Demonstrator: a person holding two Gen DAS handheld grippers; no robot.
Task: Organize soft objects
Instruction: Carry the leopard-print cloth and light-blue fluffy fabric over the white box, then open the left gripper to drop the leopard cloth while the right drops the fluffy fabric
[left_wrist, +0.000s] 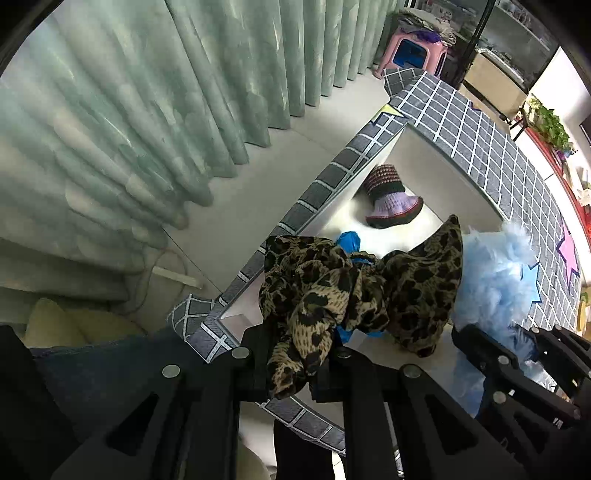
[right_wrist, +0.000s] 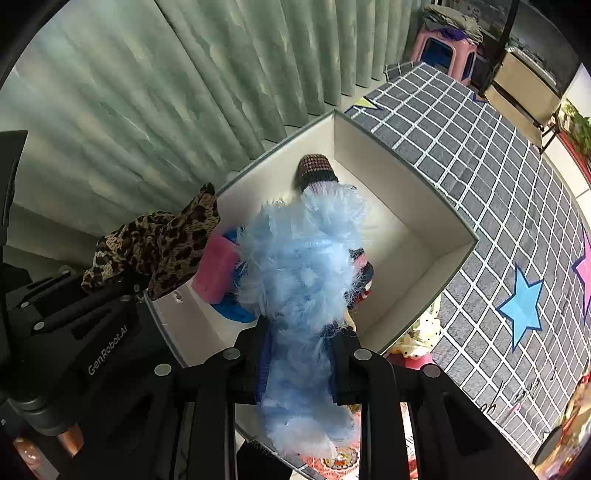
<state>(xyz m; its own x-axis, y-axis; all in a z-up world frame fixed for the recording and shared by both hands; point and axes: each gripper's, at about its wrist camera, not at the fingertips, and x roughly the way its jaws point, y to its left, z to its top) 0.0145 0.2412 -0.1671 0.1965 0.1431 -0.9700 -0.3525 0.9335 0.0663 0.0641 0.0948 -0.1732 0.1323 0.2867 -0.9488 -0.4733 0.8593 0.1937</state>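
— What were the two grippers holding?

— The left gripper (left_wrist: 295, 354) had its fingers (left_wrist: 255, 354) clamped tight on a leopard-print scarf (left_wrist: 354, 291), which bunched up and spread out in front of them. The right gripper (right_wrist: 301, 350) had its fingers (right_wrist: 341, 354) closed part way on a fluffy light-blue soft item (right_wrist: 299, 258), squeezing it at the middle so its fuzz spilled out above and below.

— Where were those things?

— Both hung over an open white box (right_wrist: 417, 206), with the grippers side by side and pointing steeply down. The scarf was above the box's left edge, the blue fluff over its middle.

— Was anything in the box?

— Yes. A knitted item (left_wrist: 391, 195) with dark, red and lilac stripes lay near the far wall. Closer in sat a pink soft thing (right_wrist: 216, 273) and something bright blue (right_wrist: 236, 312), partly hidden by the fluff.

— And around the box?

— It stood on a grey mat (right_wrist: 498, 184) with a white grid and coloured stars. Pale green curtains (left_wrist: 147, 110) hung behind, and a pink plastic stool (left_wrist: 410, 55) stood at the far end.
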